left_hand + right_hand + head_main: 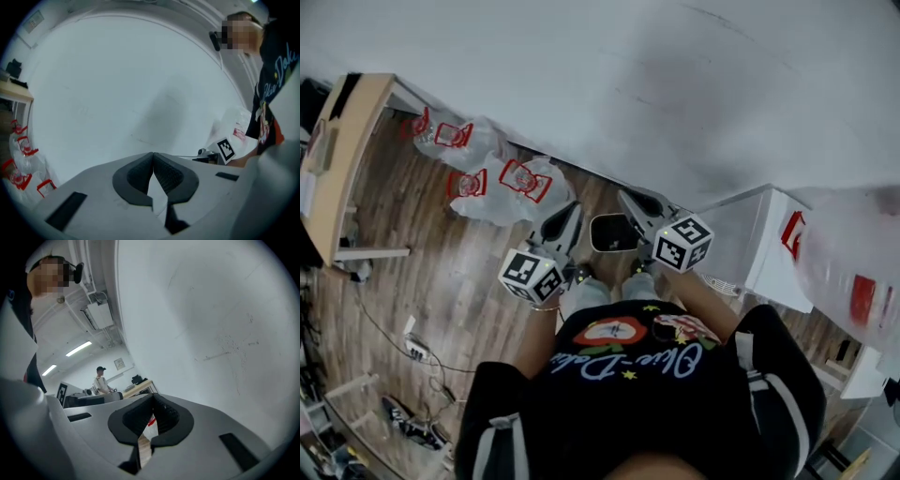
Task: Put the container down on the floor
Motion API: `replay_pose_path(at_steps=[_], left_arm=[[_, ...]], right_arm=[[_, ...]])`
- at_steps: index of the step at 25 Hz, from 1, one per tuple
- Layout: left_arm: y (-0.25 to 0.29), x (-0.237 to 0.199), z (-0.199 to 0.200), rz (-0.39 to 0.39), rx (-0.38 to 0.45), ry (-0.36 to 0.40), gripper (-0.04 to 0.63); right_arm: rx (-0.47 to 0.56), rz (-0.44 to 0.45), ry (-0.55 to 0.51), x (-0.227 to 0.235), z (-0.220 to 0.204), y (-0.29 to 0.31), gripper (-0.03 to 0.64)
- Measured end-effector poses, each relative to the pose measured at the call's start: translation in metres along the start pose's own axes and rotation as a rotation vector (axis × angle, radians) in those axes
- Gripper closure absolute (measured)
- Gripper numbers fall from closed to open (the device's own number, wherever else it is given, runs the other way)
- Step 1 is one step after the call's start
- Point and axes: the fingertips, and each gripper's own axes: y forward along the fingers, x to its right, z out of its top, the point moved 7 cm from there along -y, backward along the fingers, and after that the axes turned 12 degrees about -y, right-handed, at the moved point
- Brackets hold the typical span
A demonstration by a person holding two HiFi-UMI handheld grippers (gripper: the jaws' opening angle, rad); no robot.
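Note:
A dark, rounded container [613, 233] lies low on the wooden floor [441, 253] near the white wall, seen in the head view just ahead of the person's knees. My left gripper [569, 214] hangs to its left and my right gripper [630, 201] to its right, both apart from it. In the left gripper view the left gripper [153, 155] is shut, pads together with nothing between them, facing the bare wall. The right gripper [153, 397] is likewise shut and holds nothing. Neither gripper view shows the container.
Clear plastic bags with red print [502, 178] lie on the floor at the left by the wall, also as bags [18, 161]. A wooden desk [342, 150] stands far left, a white cabinet [764, 248] at the right. A person [100, 380] stands far off.

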Motion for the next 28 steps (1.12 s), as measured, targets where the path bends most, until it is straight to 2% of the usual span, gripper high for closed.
replay_pose_path(at_steps=[4, 7, 12, 28], left_arm=[[0.001, 0.026, 0.018, -0.003, -0.04, 0.166, 0.591], [0.006, 0.038, 0.031, -0.016, -0.03, 0.217, 0.591], [0.01, 0.047, 0.033, -0.037, -0.021, 0.206, 0.591], [-0.003, 0.038, 0.035, -0.004, 0.0, 0.156, 0.591]], right_arm=[[0.046, 0.002, -0.048, -0.011, 0.023, -0.01, 0.617], [0.075, 0.006, -0.087, -0.015, 0.036, -0.009, 0.617], [0.086, 0.013, -0.109, -0.018, 0.043, -0.012, 0.617], [0.054, 0.03, -0.148, -0.028, 0.045, -0.014, 0.618]])
